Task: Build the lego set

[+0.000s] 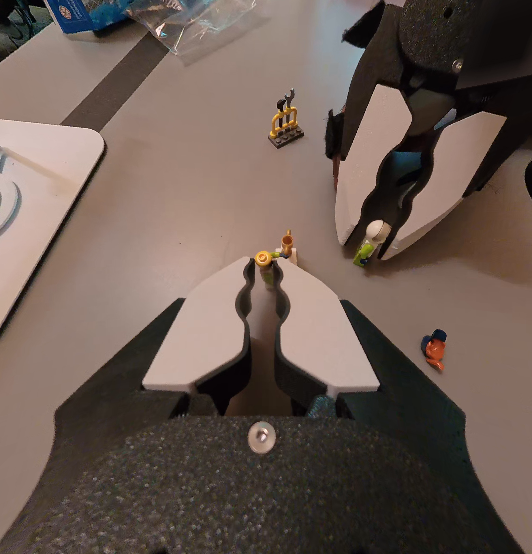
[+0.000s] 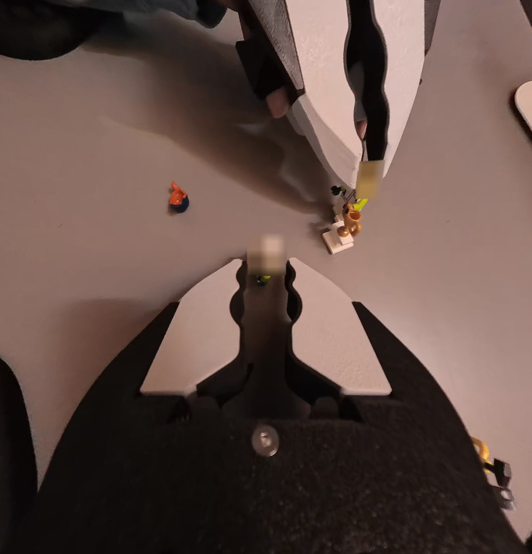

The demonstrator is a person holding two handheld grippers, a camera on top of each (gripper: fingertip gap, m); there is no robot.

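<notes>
My left gripper point(image 1: 264, 263) is shut on a minifigure with a bare yellow head point(image 1: 263, 257) that stands upright on the table. The figure's green arm reaches to a gold trophy point(image 1: 287, 241) on a small white piece point(image 1: 292, 255). My right gripper point(image 1: 365, 248) is shut on a second minifigure with a white helmet point(image 1: 377, 232) and green torso, to the right. In the right wrist view my right gripper point(image 2: 266, 263) holds that figure, and the left gripper point(image 2: 371, 177) comes in from the top beside the trophy point(image 2: 353, 218) and white plate point(image 2: 338, 242).
An orange hair piece with a blue cap point(image 1: 434, 349) lies loose at the right, also in the right wrist view point(image 2: 178, 199). A yellow tool rack with hammer and wrench point(image 1: 285, 123) stands farther back. A white tray point(image 1: 49, 180) is left; a plastic bag point(image 1: 204, 27) and blue box point(image 1: 76, 15) lie behind. Tip to tip, the grippers are about 8 cm apart.
</notes>
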